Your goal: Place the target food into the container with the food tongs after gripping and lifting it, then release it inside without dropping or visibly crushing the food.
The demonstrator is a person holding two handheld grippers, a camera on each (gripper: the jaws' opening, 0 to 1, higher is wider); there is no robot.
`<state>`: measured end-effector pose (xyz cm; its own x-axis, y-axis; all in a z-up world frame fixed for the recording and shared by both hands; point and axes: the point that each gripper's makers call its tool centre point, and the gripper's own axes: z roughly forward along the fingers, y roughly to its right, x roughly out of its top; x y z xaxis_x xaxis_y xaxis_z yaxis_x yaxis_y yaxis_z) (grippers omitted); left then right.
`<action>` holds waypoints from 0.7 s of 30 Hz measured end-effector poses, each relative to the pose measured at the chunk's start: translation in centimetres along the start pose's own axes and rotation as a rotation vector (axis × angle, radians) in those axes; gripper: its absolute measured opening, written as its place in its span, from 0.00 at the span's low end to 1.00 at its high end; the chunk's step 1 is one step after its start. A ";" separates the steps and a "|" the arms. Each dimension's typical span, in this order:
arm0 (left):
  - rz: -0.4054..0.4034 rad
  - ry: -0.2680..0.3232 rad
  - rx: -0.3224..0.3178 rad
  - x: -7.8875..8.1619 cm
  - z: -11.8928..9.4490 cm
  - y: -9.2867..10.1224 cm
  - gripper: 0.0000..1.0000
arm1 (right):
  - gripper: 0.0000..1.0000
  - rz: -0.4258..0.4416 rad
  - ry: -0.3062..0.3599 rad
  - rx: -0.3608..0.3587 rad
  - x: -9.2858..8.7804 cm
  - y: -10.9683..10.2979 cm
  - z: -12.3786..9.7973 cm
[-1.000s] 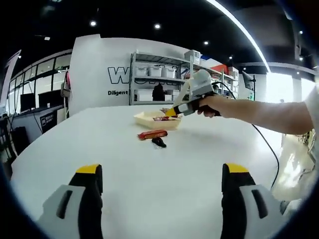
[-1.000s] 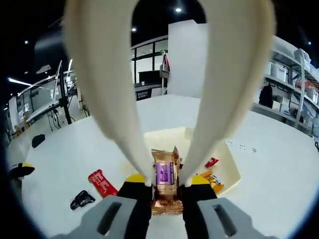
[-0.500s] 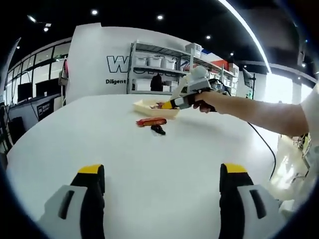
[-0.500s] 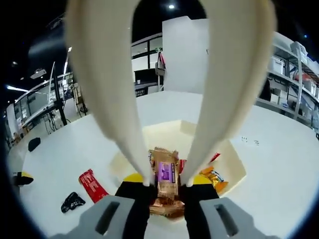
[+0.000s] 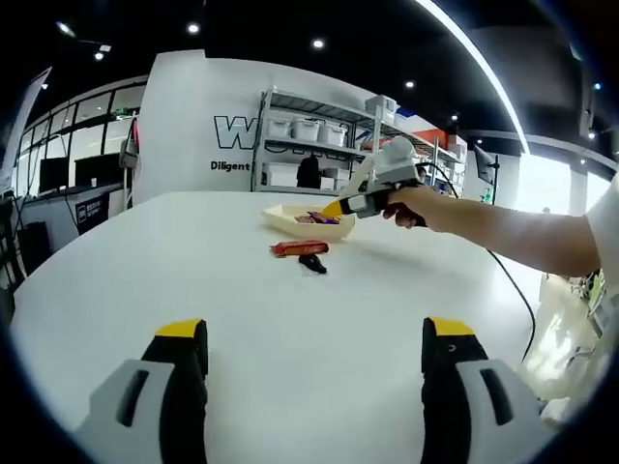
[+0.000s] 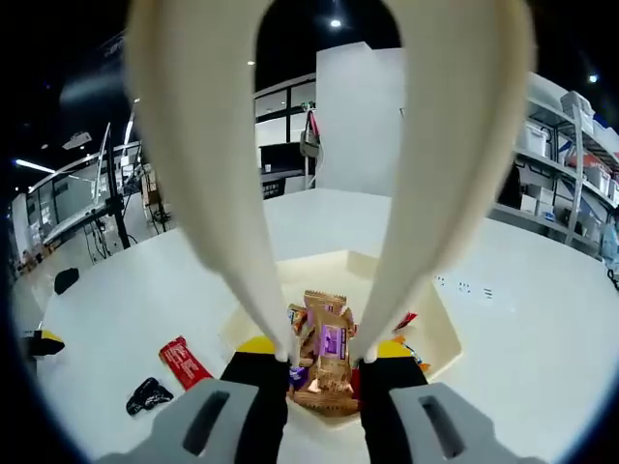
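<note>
Tongs (image 6: pixel 324 360) pinch a gold snack bar (image 6: pixel 326 353) over the tray (image 6: pixel 437 333) — red packet (image 6: pixel 184 362), black wrapper (image 6: pixel 148 395) lie outside.

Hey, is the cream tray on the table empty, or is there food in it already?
Not empty: the cream tray already holds several wrapped snacks.

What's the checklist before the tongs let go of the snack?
1. Snack bar gripped between the tongs: ok.
2. Snack over the tray, not the table: ok, the tray rim lies all around it.
3. Wrapper crushed: cannot tell, it looks crinkled but whole.
4. Height above the tray floor: cannot tell.
5. Landing spot free: not ok, other snacks already lie there.
6. Left gripper clear of the tray: ok, open and well back.
</note>
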<state>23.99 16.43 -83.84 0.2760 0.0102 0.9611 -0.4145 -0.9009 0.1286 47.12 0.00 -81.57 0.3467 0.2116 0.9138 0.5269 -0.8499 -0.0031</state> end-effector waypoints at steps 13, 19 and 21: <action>0.015 0.014 -0.004 0.5 -0.8 0.9 0.87 | 0.22 -0.040 0.001 0.146 0.2 -5.7 -1.4; 0.031 0.006 -0.014 1.0 -0.8 1.2 0.87 | 0.22 -0.067 -0.024 0.199 -0.2 -8.8 -1.2; 0.044 0.021 -0.015 1.4 -1.0 1.3 0.87 | 0.22 -0.074 -0.026 0.200 -0.4 -9.6 -1.2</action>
<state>23.01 15.71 -82.05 0.2393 -0.0204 0.9707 -0.4393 -0.8939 0.0895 41.03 7.46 -81.44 0.3201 0.2848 0.9035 0.6946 -0.7191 -0.0194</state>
